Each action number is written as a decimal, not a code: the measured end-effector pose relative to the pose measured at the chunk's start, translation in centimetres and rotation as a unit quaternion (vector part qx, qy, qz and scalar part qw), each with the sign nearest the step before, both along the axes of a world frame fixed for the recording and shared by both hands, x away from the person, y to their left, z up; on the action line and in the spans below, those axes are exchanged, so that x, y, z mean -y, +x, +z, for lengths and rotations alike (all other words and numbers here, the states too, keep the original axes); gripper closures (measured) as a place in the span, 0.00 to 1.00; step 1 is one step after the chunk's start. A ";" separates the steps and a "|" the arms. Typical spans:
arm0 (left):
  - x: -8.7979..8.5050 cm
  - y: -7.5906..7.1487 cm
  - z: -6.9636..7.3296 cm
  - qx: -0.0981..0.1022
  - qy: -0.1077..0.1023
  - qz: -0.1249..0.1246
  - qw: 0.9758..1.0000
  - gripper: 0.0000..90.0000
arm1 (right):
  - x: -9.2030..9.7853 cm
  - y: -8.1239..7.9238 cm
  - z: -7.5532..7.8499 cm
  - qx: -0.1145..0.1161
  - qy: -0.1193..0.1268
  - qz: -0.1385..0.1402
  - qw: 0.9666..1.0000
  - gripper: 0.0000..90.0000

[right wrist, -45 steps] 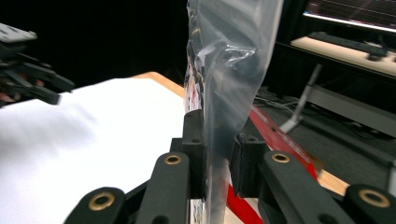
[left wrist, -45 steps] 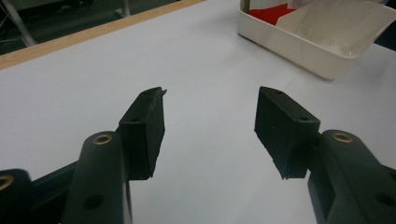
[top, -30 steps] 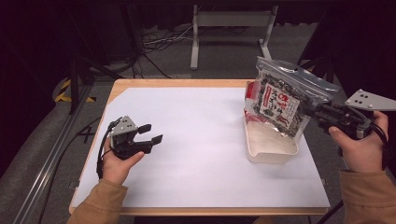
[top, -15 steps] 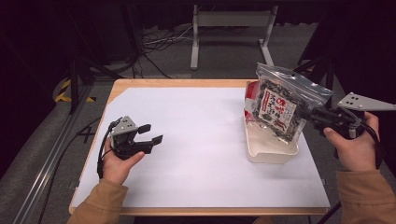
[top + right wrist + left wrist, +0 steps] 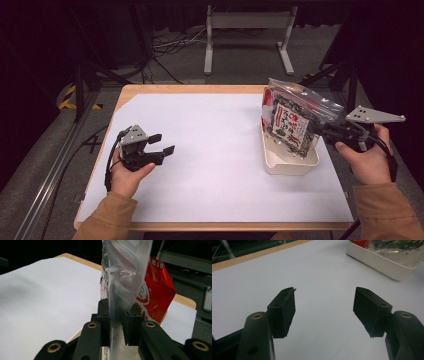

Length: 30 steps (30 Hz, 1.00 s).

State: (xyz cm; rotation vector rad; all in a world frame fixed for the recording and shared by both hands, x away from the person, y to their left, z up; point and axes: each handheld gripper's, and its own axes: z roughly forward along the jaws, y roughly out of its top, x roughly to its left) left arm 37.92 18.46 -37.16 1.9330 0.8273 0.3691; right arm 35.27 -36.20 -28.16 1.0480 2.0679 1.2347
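A clear plastic bag (image 5: 292,122) of dark dried food with a printed label hangs tilted, its lower end inside a white tray (image 5: 290,169) at the table's right. My right gripper (image 5: 323,131) is shut on the bag's right edge; in the right gripper view the jaws pinch the clear film (image 5: 116,322) between them. A red packet (image 5: 155,297) stands in the tray behind the bag. Over the left of the table, a hand holds my left gripper (image 5: 159,144) open with nothing between its fingers (image 5: 283,307). It points toward the tray (image 5: 382,262).
A white sheet (image 5: 215,125) covers the wooden table, and its wooden edge (image 5: 200,89) shows at the back. Beyond the table, on the dark floor, are a metal stand (image 5: 247,30) and cables. A rail runs along the left side.
My right hand has sunk with the bag, bringing its lower end down into the tray. The left hand and its gripper stay where they were.
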 end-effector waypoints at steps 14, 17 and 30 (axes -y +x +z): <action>0.0 0.0 0.0 -0.002 -0.001 0.000 1.000 0.38 | -0.2 0.2 -2.0 0.025 0.012 -0.006 1.000 0.86; 0.0 0.0 0.0 -0.005 -0.001 -0.001 1.000 0.38 | -0.5 0.1 -2.3 0.021 0.001 -0.003 1.000 0.86; 0.0 0.1 -0.1 -0.006 -0.002 0.001 1.000 0.38 | 1.8 -0.2 -4.5 -0.016 0.039 -0.025 0.999 0.86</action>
